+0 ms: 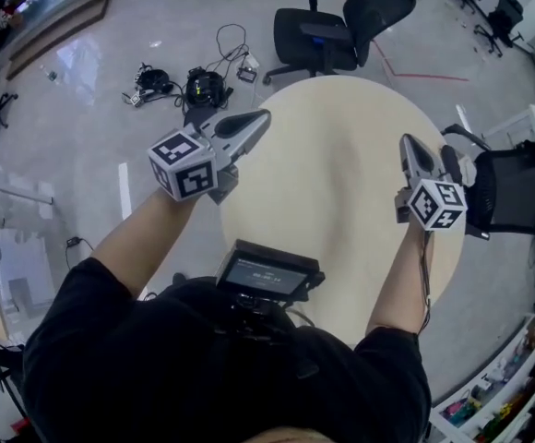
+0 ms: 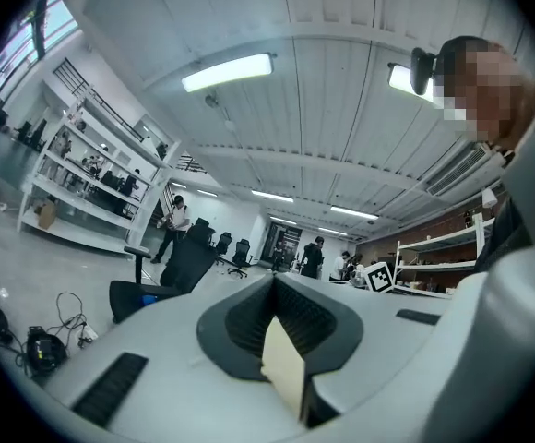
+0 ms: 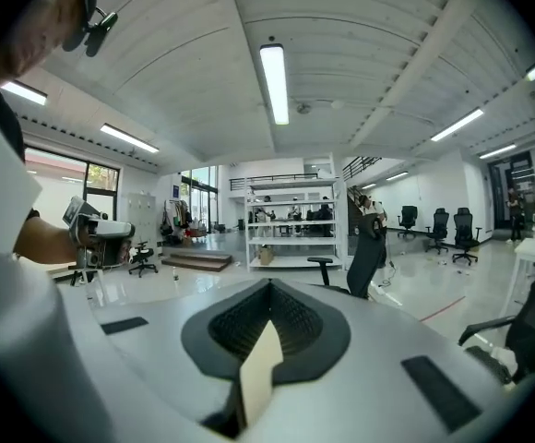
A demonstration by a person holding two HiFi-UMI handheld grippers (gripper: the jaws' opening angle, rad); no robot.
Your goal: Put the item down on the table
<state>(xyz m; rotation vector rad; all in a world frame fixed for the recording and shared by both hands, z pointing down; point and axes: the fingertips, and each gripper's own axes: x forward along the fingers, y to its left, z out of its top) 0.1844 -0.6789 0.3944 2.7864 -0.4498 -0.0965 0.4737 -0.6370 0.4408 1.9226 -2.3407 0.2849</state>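
My two grippers hang over a round beige table (image 1: 332, 164). The left gripper (image 1: 264, 118) points toward the table's far left rim, its marker cube nearer my arm. In the left gripper view the left gripper (image 2: 275, 289) has its jaws together, with nothing held. The right gripper (image 1: 408, 142) hovers at the table's right side, pointing away from me. Seen in the right gripper view, the right gripper (image 3: 269, 289) also has its jaws closed, and nothing is between them. No loose item shows in any view.
A black office chair (image 1: 341, 21) stands beyond the table and another chair (image 1: 507, 192) at its right edge. Cables and black gear (image 1: 194, 86) lie on the floor at the far left. A stocked shelf (image 1: 517, 386) is at lower right. A person (image 2: 173, 224) stands far off.
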